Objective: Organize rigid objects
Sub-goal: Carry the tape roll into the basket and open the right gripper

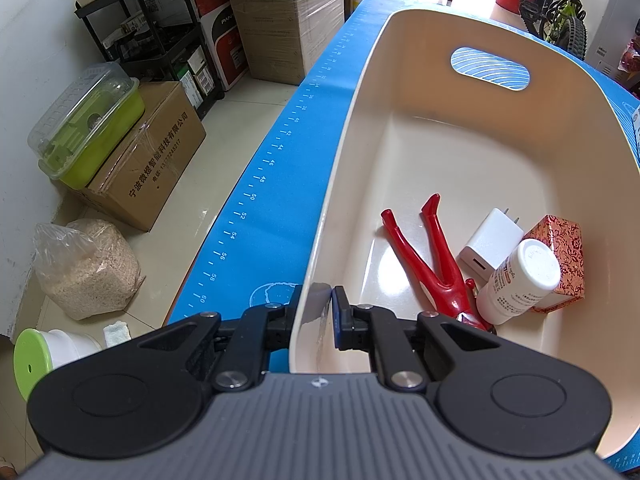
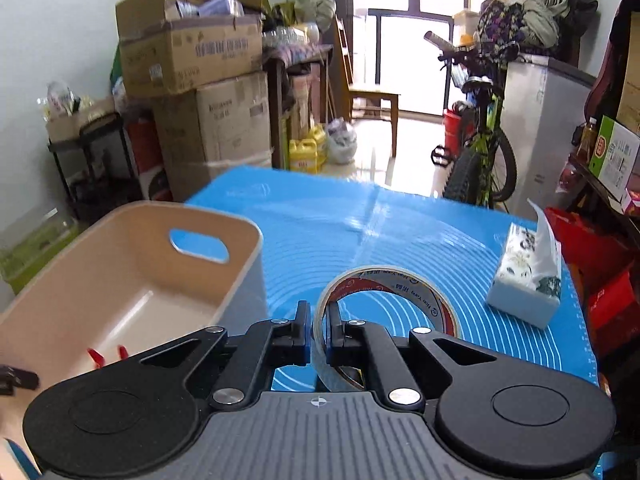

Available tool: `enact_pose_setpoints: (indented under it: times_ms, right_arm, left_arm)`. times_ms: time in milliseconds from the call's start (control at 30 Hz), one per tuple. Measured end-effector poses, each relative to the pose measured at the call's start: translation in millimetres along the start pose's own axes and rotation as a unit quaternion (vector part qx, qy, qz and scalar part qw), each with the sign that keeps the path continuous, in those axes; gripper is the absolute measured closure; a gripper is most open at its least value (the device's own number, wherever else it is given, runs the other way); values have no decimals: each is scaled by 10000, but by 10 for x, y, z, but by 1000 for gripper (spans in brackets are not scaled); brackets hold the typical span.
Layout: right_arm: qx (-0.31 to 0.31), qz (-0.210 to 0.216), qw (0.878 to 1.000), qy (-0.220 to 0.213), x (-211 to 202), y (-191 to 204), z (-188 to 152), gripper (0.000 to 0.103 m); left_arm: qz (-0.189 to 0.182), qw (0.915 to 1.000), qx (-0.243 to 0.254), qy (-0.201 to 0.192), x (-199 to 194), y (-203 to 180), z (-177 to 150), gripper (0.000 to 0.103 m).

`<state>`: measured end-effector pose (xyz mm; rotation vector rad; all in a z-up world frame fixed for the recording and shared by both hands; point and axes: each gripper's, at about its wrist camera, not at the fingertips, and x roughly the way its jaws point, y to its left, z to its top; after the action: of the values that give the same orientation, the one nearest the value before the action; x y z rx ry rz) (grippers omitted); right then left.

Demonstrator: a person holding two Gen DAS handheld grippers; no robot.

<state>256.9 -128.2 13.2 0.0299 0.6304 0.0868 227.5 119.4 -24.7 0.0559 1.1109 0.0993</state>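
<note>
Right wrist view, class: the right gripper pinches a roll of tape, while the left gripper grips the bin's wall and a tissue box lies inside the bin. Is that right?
Not quite. In the right wrist view the tissue box stands on the blue mat, outside the bin. The right gripper does pinch the tape roll, and the left gripper grips the bin's wall.

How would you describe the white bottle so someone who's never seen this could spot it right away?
Find the big beige bin on the blue mat, then its near right corner, where four items are piled. The white bottle lies tipped between the red figurine and the patterned red box: the only cylinder, with a round white cap.
</note>
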Motion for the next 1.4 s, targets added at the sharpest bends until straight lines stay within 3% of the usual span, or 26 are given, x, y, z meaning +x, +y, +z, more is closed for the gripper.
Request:
enact_pose_setpoints:
  times_ms: [333,767,1000,1400]
  right_arm:
    - [-31,542,9965,-635,-421,359,226,85]
    - [-531,1225,9892,-601,-408,1075,236,85]
    - [-1027,1350,9848,-373,-311,1465,108,85]
    - [-1418,1225,9788,826,82,1695,-178,82]
  left_arm:
    - [2,10000,3,0,1,0,-1,88]
    - [20,10000,12,2,-8,10,10,88]
    - [22,10000,21,1,-8,4,10,88]
    - [23,10000,19,3,-6,-8,10,88]
